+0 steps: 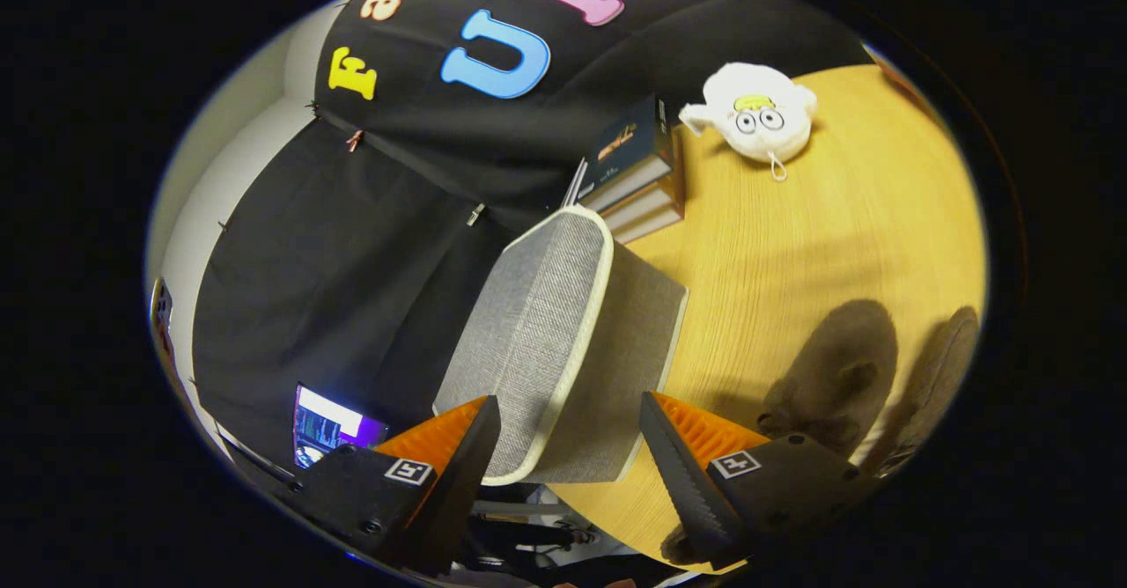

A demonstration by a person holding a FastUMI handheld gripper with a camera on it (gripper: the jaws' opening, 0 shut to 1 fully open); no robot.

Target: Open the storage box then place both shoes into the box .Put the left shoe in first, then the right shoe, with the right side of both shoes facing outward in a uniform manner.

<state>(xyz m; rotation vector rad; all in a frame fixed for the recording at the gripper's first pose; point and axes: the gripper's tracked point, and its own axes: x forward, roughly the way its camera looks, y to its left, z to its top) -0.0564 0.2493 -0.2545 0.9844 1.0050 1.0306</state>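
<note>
Gripper view, tilted hard to one side: a grey fabric storage box (563,350) with a pale trimmed rim stands at the edge of a yellow wooden table (836,236), its lid (533,333) swung up on edge so the lid's outer face looks toward the black cloth wall (352,262). The gripper (568,447) is spread wide, its two fingers apart and pressing on nothing; the lid's lower corner and pale rim sit between them, close to the finger on the wall side, though contact there cannot be told. The other finger (682,465) hangs over the table edge just beside the box's side panel. Two dark brown shoes (836,377) lie side by side on the tabletop beyond that finger, near the box yet apart from it, partly hidden by the finger's mount. Bare wood stretches between the shoes and the far side of the table. A stack of books (638,174) rests just behind the box against the cloth, and a white plush toy (757,113) sits near the books. A lit screen (330,425) glows low beside the wall-side finger.
</note>
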